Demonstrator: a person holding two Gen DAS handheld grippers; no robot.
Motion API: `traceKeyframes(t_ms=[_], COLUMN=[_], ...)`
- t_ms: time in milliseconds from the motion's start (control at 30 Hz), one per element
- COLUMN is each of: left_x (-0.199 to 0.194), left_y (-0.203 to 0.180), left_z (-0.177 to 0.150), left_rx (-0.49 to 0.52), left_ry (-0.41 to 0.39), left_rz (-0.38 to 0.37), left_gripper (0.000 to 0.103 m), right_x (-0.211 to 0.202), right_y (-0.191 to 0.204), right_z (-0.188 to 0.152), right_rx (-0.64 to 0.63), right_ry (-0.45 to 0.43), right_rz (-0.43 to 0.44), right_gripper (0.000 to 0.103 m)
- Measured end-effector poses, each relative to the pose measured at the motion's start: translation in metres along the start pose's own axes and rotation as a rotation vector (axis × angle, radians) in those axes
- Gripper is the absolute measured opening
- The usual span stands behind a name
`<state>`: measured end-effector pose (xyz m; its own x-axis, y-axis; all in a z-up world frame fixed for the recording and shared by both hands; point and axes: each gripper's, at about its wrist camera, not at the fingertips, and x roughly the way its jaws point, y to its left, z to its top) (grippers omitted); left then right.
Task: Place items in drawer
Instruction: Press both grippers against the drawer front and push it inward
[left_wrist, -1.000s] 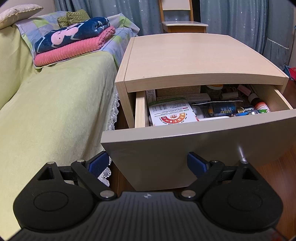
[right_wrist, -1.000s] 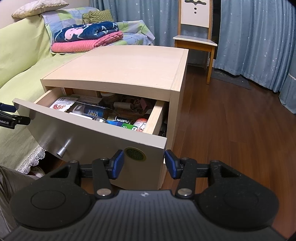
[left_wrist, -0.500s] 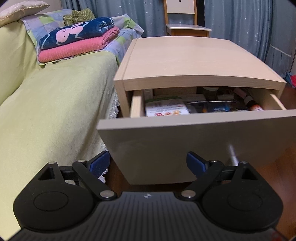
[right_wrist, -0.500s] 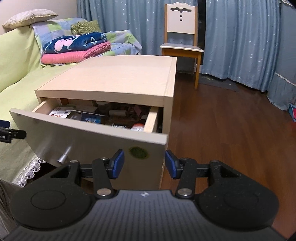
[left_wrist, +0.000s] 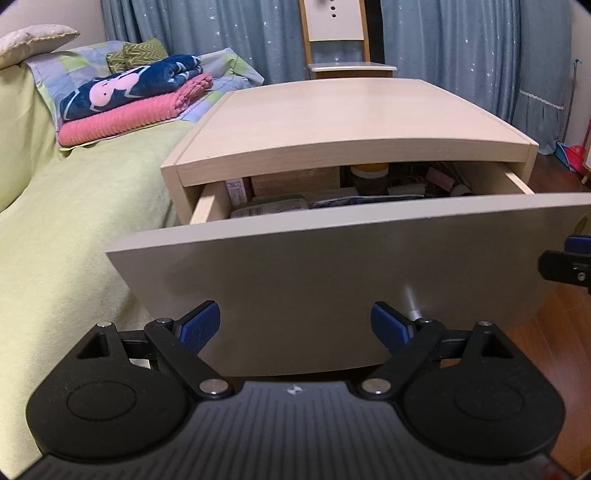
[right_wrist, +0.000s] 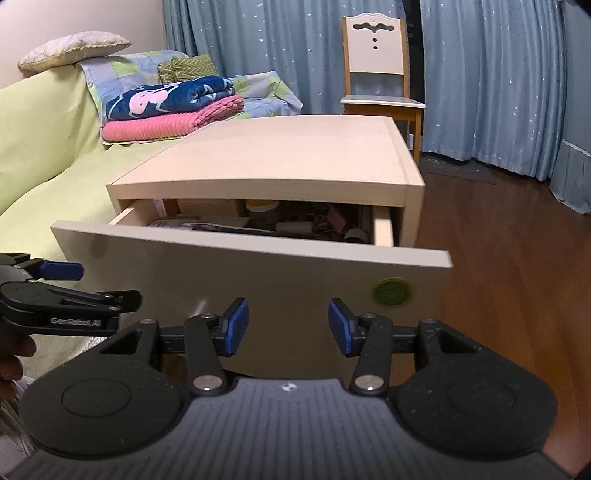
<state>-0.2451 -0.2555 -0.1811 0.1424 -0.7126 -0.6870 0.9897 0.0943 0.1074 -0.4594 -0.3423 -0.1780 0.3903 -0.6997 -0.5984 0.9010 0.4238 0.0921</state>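
From the left wrist camera, the left gripper (left_wrist: 295, 321) is held low in front of the drawer (left_wrist: 332, 280), its blue-padded fingers (left_wrist: 201, 325) spread wide with nothing between them. The drawer stands pulled out of the pale wooden cabinet (left_wrist: 343, 122), and its broad front panel fills the middle of the view. A small metal knob (left_wrist: 412, 302) sticks out of the panel just above the right finger. Over the top edge of the panel, a crowd of boxes and small containers (left_wrist: 332, 195) lies inside the drawer; they are too blurred to tell apart. To the left, a sofa under a green cover (left_wrist: 62, 206) carries folded blankets (left_wrist: 136, 99), and a chair (left_wrist: 343, 40) stands behind the cabinet against blue curtains (left_wrist: 461, 51). The tip of the right gripper (left_wrist: 569, 262) shows at the right edge.

From the right wrist camera, the right gripper (right_wrist: 288, 325) also faces the drawer front, its jaws parted and empty. A round green sticker (right_wrist: 392, 291) sits near the panel's right end. The left gripper comes in from the left edge, held by a hand (right_wrist: 14, 354), beside the panel's left end. Wooden floor (right_wrist: 517, 266) spreads to the right.
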Motion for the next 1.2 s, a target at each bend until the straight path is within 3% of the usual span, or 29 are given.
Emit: traceKeyframes(t_ms=[333,733,1200], left_x=[0.019,0.032,0.036], left_y=[0.004,0.008,0.011], left_z=[0.002,0.004,0.003], left_rx=[-0.055,-0.095,-0.124], left_ry=[0.017,0.048,0.04], left_rz=[0.008,-0.009,0.019], left_gripper=[0.09,0.092,0.092], right_x=[0.013,0.02,0.029], right_y=[0.007,0.01,0.01], right_z=[-0.004,-0.003,0.003], right_rx=[0.006,-0.014,-0.004], right_ry=[0.008,0.007,0.003], right_rz=[-0.052,-0.074,-0.088], right_gripper=[0.045,0.048,0.049])
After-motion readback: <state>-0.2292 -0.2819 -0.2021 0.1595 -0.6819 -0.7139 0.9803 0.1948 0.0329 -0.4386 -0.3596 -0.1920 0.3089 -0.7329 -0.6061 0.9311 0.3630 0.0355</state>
